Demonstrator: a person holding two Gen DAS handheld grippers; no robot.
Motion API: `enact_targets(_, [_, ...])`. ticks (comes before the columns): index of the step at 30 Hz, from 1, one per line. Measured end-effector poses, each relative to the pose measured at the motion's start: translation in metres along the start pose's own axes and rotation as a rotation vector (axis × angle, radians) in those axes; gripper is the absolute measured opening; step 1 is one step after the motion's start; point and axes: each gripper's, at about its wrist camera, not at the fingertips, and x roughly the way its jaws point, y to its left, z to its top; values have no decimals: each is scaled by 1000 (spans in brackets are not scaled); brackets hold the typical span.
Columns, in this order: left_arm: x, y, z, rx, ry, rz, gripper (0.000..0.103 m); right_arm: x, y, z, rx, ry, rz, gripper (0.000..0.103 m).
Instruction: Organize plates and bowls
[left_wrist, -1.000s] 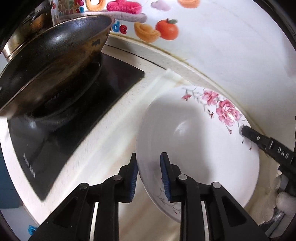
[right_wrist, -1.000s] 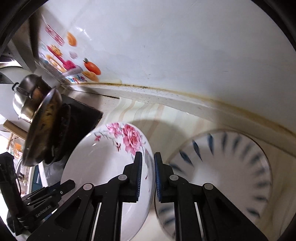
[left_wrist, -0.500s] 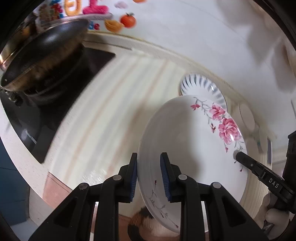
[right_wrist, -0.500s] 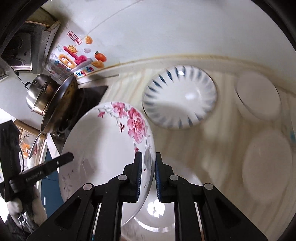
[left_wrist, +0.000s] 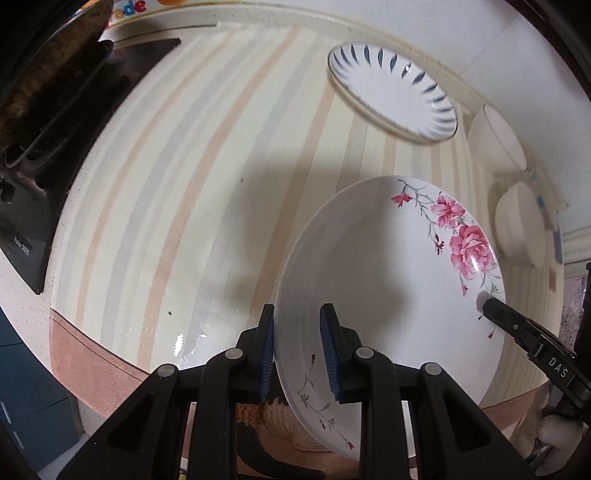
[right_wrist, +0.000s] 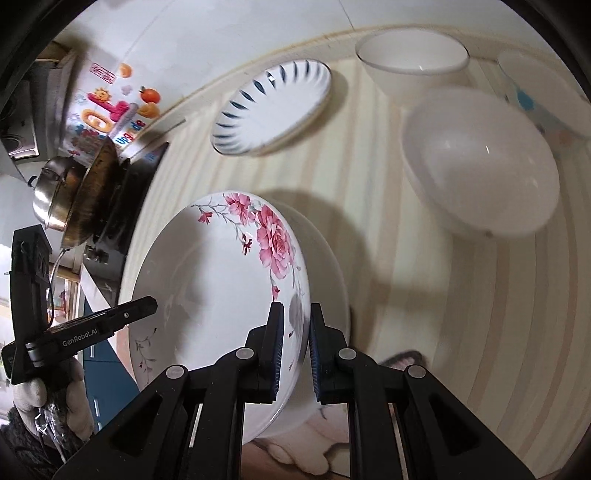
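Observation:
A white plate with pink roses (left_wrist: 388, 280) is held in the air above the striped counter by both grippers. My left gripper (left_wrist: 297, 350) is shut on its near rim. My right gripper (right_wrist: 295, 343) is shut on the opposite rim, and the plate (right_wrist: 221, 288) shows there too. The right gripper's finger (left_wrist: 517, 325) shows at the plate's right edge in the left wrist view. A blue-patterned plate (left_wrist: 391, 92) lies at the back near the wall, also in the right wrist view (right_wrist: 273, 107). Two white bowls (right_wrist: 480, 162) (right_wrist: 412, 62) stand to the right.
A black stove (left_wrist: 33, 206) with a dark wok (right_wrist: 92, 184) and a steel pot (right_wrist: 48, 195) is on the left. The white wall with colourful stickers (right_wrist: 110, 110) runs behind. The counter's front edge (left_wrist: 92, 369) is below the held plate.
Both grippers have carried the rose plate away from the stove, to the right and toward the counter's front edge. The blue-patterned plate and white bowls have come into view.

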Motion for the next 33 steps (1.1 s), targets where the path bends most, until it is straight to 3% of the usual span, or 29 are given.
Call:
enact_targets(12, [6, -6, -6, 24, 10, 48, 21, 12, -2, -2, 6, 43, 0, 15])
enact_targets(20, [13, -11, -4, 45, 27, 50, 21, 7, -3, 2, 87, 89, 15, 25])
enact_targets(25, [19, -9, -6, 43, 49, 44, 22, 4, -7, 1, 126, 133, 46, 26])
enact_targets(33, [-14, 1, 2, 27, 13, 25, 22, -20, -14, -4, 174, 153, 47, 28])
